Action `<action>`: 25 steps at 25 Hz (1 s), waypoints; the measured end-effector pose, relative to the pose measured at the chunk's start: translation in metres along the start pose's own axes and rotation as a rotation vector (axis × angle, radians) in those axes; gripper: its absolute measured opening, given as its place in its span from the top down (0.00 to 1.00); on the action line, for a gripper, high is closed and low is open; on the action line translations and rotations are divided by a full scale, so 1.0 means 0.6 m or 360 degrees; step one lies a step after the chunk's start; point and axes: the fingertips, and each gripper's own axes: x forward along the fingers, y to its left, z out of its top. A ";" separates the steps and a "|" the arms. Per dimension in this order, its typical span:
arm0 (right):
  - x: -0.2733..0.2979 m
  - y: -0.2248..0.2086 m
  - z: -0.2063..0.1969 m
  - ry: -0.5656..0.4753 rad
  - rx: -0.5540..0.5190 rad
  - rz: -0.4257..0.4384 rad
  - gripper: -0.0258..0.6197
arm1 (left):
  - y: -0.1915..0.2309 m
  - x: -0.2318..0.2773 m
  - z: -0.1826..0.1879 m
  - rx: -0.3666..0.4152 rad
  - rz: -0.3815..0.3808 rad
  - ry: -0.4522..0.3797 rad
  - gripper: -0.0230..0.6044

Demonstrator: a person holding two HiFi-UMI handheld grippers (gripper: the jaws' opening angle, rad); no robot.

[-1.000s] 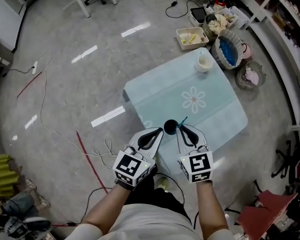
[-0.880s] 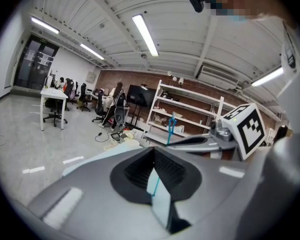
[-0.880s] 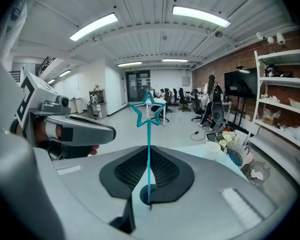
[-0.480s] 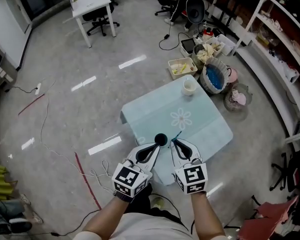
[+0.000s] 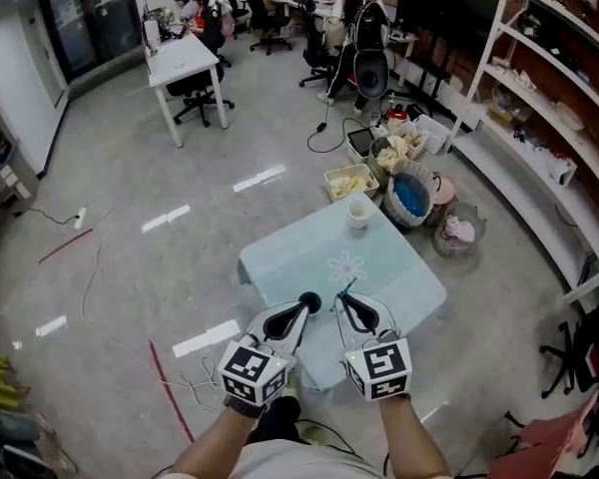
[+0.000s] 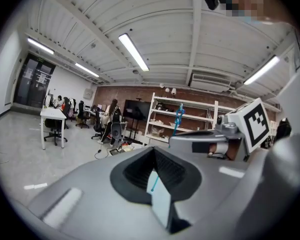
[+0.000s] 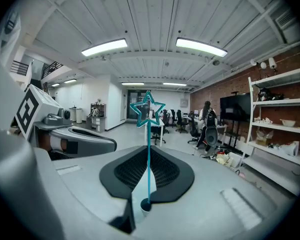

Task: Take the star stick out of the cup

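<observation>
Star stick (image 7: 149,129): thin, light, likely flexible; best held low on the stem, near the cup (image 7: 144,204).
Right gripper (image 7: 149,151): clamped on the stem.
Left gripper (image 6: 154,151): jaws together, nothing between.

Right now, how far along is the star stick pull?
Done: the right gripper is shut on the star stick. In hand: the lift; the stick's lower end seems to sit at the mouth of the cup. Remaining: get the stick clear of the cup. The left gripper is shut, apparently empty.

Left tool (image 5: 301,310) and right tool (image 5: 345,300) side by side (jaws of both together)
</observation>
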 end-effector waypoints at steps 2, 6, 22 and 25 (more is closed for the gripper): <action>-0.016 0.001 0.021 -0.0037 -0.0008 -0.0001 0.92 | -0.014 -0.008 0.022 0.0034 -0.0009 -0.0019 0.95; -0.046 0.003 0.063 -0.0120 -0.0008 -0.0003 0.92 | -0.033 -0.023 0.065 0.0107 -0.0022 -0.0048 0.95; -0.127 0.043 0.138 -0.0265 -0.0061 0.0008 0.92 | -0.091 -0.101 0.135 0.0204 0.0015 -0.0170 0.95; -0.135 0.051 0.139 -0.0269 -0.0065 0.0009 0.92 | -0.095 -0.111 0.135 0.0214 0.0023 -0.0176 0.95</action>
